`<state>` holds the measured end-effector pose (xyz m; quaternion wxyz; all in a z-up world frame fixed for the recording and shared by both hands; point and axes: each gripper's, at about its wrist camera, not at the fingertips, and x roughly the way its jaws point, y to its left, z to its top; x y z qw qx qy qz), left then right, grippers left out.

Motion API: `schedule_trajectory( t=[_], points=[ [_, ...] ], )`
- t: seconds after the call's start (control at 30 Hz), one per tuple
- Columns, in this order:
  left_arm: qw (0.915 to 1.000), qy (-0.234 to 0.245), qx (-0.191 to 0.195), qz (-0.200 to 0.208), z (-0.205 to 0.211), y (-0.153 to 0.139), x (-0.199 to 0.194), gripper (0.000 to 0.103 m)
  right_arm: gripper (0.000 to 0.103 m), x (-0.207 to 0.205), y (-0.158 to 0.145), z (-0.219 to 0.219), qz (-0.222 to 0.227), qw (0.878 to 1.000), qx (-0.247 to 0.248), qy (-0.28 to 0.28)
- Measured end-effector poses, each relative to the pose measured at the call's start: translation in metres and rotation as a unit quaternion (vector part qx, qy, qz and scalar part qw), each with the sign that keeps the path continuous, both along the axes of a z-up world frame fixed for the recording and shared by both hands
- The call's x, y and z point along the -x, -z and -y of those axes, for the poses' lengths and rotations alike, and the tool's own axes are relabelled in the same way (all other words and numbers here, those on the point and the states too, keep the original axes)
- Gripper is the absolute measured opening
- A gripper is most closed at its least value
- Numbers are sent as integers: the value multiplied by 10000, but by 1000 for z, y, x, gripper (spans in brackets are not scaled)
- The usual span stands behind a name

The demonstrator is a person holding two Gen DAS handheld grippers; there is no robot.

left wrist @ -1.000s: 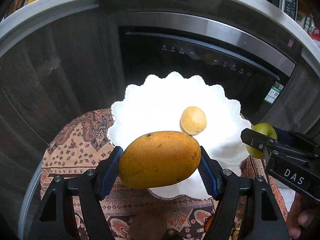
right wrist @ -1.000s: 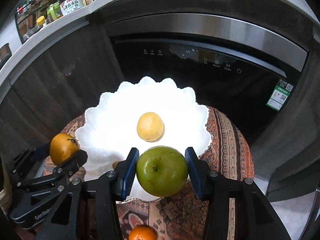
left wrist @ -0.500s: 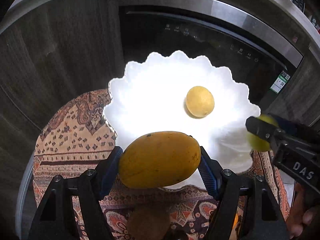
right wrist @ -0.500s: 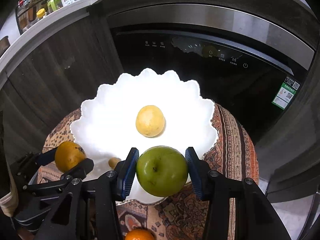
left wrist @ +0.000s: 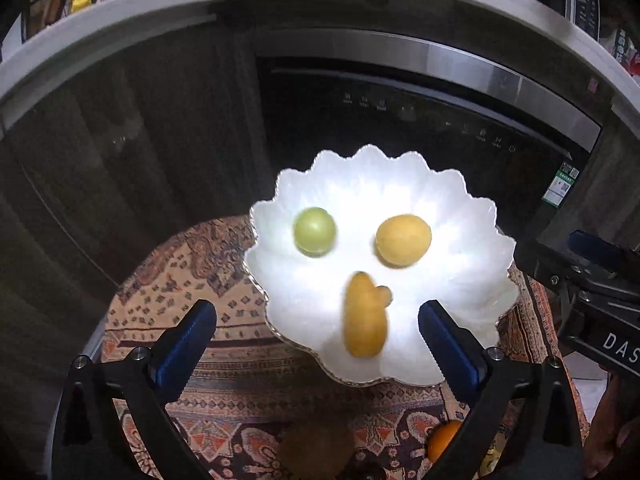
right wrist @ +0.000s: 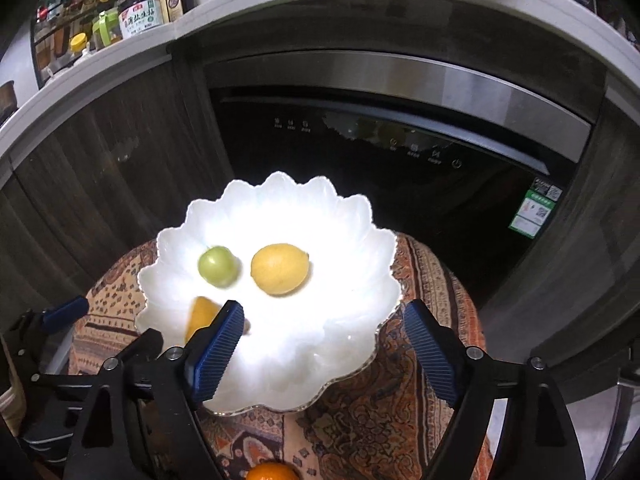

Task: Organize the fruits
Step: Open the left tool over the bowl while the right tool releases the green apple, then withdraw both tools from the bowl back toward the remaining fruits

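Note:
A white scalloped bowl (left wrist: 472,280) (right wrist: 352,280) sits on a small round table with a patterned cloth (left wrist: 200,264) (right wrist: 424,280). In it lie a green apple (left wrist: 314,231) (right wrist: 218,266), a round yellow fruit (left wrist: 403,240) (right wrist: 280,268) and a yellow mango (left wrist: 365,322) (right wrist: 202,314), blurred. My left gripper (left wrist: 318,344) is open and empty at the bowl's near rim. My right gripper (right wrist: 324,348) is open and empty over the bowl's near side; its body shows in the left wrist view (left wrist: 592,304).
An orange (right wrist: 271,472) (left wrist: 444,440) and a brown fruit (left wrist: 318,450) lie on the cloth near me. A dark oven front (right wrist: 400,160) and wood cabinets stand behind the table. Bottles (right wrist: 140,4) line the counter above.
Both grippers opened and let go: the mango and the green apple now lie in the bowl. Both grippers have pulled back a little from the bowl.

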<state>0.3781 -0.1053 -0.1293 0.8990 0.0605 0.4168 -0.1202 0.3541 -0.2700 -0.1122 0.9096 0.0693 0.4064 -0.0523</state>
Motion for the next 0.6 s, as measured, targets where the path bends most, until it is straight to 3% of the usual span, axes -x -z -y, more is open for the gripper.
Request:
schedule_trajectory(
  t=[0.6],
  points=[
    [9988,26,98,474,-15,-55,64,103,85,62,-54,-4,431,9989,133,146]
  ],
)
